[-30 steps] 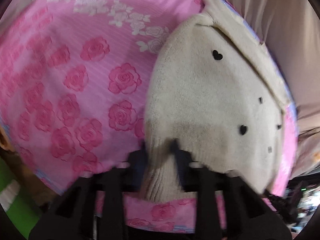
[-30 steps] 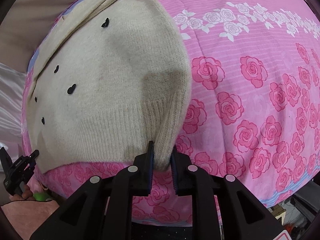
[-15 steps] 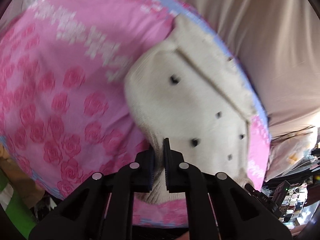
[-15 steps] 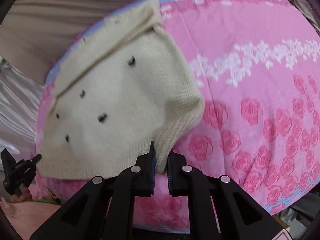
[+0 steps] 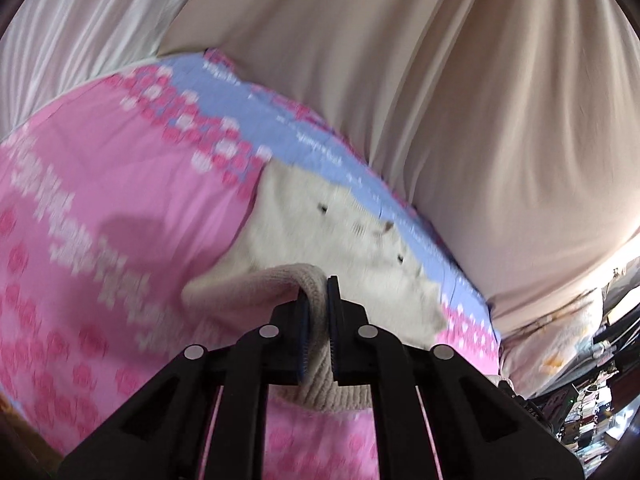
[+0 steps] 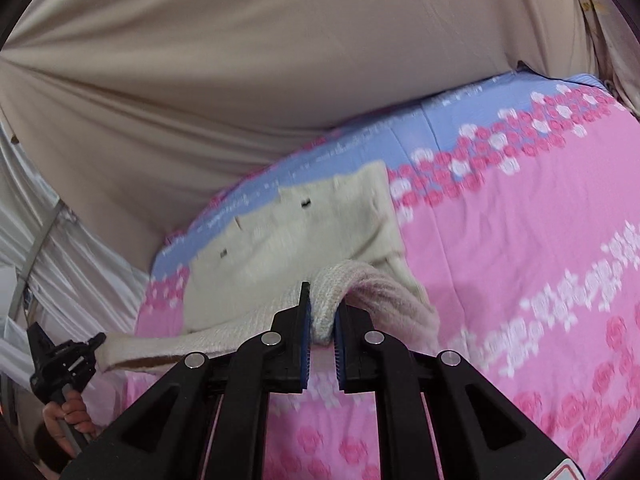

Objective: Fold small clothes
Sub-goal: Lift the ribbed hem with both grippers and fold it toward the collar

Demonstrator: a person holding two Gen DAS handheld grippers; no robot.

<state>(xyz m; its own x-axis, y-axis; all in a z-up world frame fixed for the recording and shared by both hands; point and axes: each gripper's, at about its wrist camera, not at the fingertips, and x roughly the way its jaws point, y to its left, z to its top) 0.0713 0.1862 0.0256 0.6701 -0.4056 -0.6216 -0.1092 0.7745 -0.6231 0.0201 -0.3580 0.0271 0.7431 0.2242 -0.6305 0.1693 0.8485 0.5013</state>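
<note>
A small cream knit sweater (image 5: 320,240) with small black marks lies on a pink rose-print bedsheet (image 5: 100,220). My left gripper (image 5: 316,300) is shut on the ribbed hem at one bottom corner and holds it raised. My right gripper (image 6: 322,312) is shut on the ribbed hem at the other bottom corner. The sweater (image 6: 300,232) has its upper part flat on the sheet while the hem hangs lifted between the two grippers. The left gripper (image 6: 64,364) and the hand holding it also show at the lower left of the right wrist view.
A beige curtain (image 5: 440,80) hangs behind the bed along its far edge. The sheet has a blue band (image 6: 400,132) at that edge. Cluttered shelves (image 5: 592,400) show at the far right of the left wrist view. Open pink sheet (image 6: 540,260) lies to the right.
Both grippers have lifted the sweater's hem off the sheet and carried it toward the far edge. The views have tilted up so the curtain now fills the top.
</note>
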